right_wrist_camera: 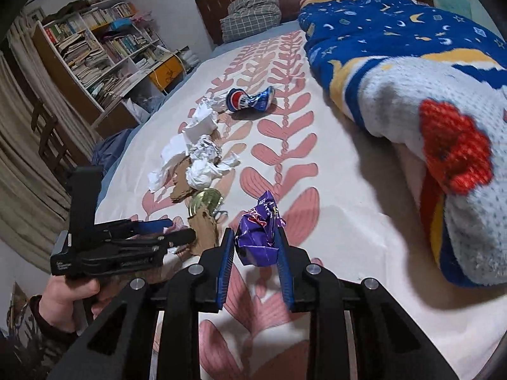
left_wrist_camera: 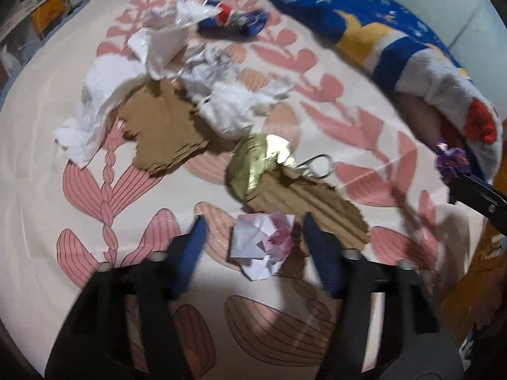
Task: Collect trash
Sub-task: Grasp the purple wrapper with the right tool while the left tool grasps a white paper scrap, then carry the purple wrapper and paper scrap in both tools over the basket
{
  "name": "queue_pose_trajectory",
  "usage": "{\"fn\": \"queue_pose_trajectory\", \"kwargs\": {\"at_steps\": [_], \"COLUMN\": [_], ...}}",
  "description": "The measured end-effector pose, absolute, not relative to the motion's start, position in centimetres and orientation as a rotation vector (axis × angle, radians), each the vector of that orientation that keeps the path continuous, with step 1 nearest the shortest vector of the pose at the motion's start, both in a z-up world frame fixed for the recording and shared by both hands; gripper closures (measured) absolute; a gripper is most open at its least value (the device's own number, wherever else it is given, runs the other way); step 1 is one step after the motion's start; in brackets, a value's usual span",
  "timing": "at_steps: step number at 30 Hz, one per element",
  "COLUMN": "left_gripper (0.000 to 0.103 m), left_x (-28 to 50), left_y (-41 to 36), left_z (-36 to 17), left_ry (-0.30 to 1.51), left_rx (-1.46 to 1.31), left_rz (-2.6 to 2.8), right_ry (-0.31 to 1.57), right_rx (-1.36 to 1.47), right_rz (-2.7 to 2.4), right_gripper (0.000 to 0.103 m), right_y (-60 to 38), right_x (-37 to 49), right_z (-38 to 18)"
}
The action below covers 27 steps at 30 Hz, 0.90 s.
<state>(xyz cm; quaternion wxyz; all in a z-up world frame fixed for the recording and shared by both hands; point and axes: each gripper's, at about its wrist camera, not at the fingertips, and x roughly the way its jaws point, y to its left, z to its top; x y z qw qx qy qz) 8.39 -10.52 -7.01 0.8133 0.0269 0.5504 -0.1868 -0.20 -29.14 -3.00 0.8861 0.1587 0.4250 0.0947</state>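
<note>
R gripper (right_wrist_camera: 255,243) clamps crumpled purple wrapper (right_wrist_camera: 258,237) above bed (right_wrist_camera: 332,190). L gripper (left_wrist_camera: 252,240) half open, pads either side of folded paper scrap (left_wrist_camera: 261,243), not pressing it.

both wrist views close, sharing bed (left_wrist_camera: 38,171)

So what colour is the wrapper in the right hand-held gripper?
Purple, with some red and white print; the wrapper shows best in the right wrist view.
</note>
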Motion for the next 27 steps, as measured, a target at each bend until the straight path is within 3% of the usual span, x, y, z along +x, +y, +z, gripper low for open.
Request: {"fn": "queue_pose_trajectory", "kwargs": {"at_steps": [1,6,13,20,27], "left_gripper": [0.07,0.079,0.081,0.081,0.081], "left_x": [8.5,8.3,7.6,4.7,1.1], "left_y": [-10.4,-9.8,-8.3,-8.2,-14.9], "left_z": [-7.2,-7.1,-5.5,3.6,12.5], "left_ry": [1.18,1.18,1.135,0.98,0.853], "left_rx": [0.054,0.025,0.021,0.015,0.051], "left_rz": [-0.387,-0.385,-0.319,-0.322,-0.455], "right_ry": [0.885,0.893,0.88,0.822,0.762], "right_rx": [0.331,0.342,0.314,0.247,0.199], "right_rz": [0.194,0.188,0.192,0.172,0.083], "right_gripper": [0.076,0.076,0.076,0.076,0.076], "right_y": [-29.2,-29.4,-29.4,-31.2,-35.4], "right_x": [-0.3,-0.5,-1.5,-4.2,-10.6], "right_z": [-3.1,-3.7,-2.5,2.6,8.8]}}
